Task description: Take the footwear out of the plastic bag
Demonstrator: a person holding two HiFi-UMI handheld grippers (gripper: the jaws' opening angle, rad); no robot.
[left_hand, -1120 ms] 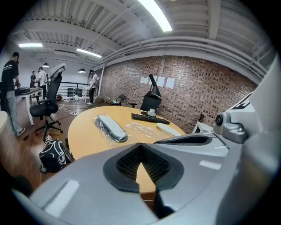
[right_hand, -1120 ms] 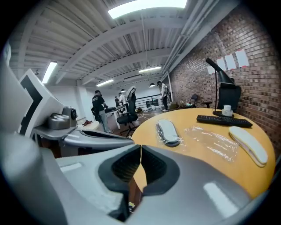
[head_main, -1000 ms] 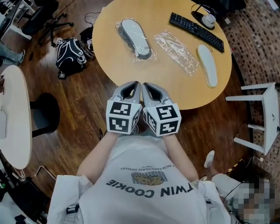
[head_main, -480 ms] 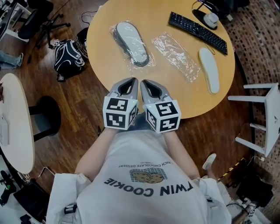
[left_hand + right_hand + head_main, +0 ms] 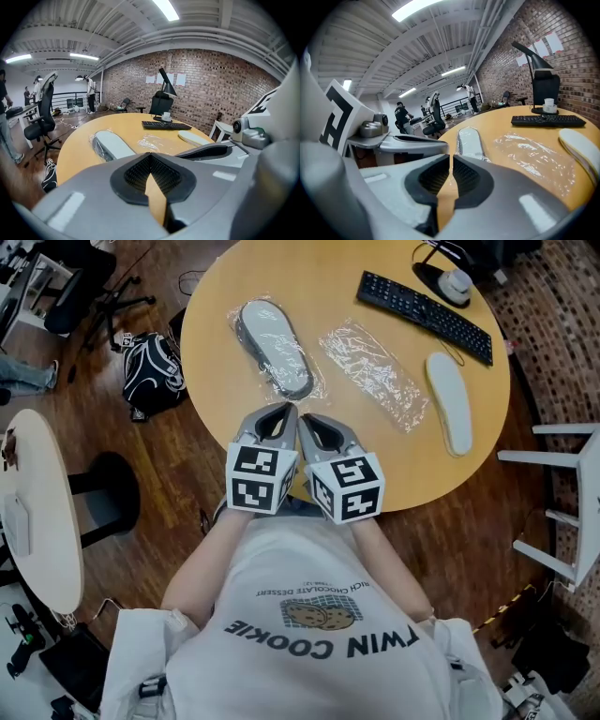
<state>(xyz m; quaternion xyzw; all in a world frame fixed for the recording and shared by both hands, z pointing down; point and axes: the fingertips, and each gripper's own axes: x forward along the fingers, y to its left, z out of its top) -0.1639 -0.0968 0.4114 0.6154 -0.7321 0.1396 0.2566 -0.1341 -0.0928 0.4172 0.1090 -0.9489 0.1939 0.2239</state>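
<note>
Grey slipper (image 5: 274, 348) in its clear plastic bag (image 5: 316, 385) lies on the round wooden table (image 5: 394, 465), ahead of your left hand-held gripper (image 5: 284, 412) and right hand-held gripper (image 5: 307, 420) (both shut, empty); open before pinching loose film.

From my head, light fell bright and even on the round table (image 5: 394, 474). Everything there was sharp, with small white glints on the empty plastic bag (image 5: 372, 362) near the table's middle. Through my gripper cameras the room bowed hard, and black corners ringed each picture. Strip lights (image 5: 164, 9) high above the table glared white, while the brick wall (image 5: 206, 79) behind the table was dimmer. My left gripper (image 5: 150, 159), nearest the lens, looked a little soft.
</note>
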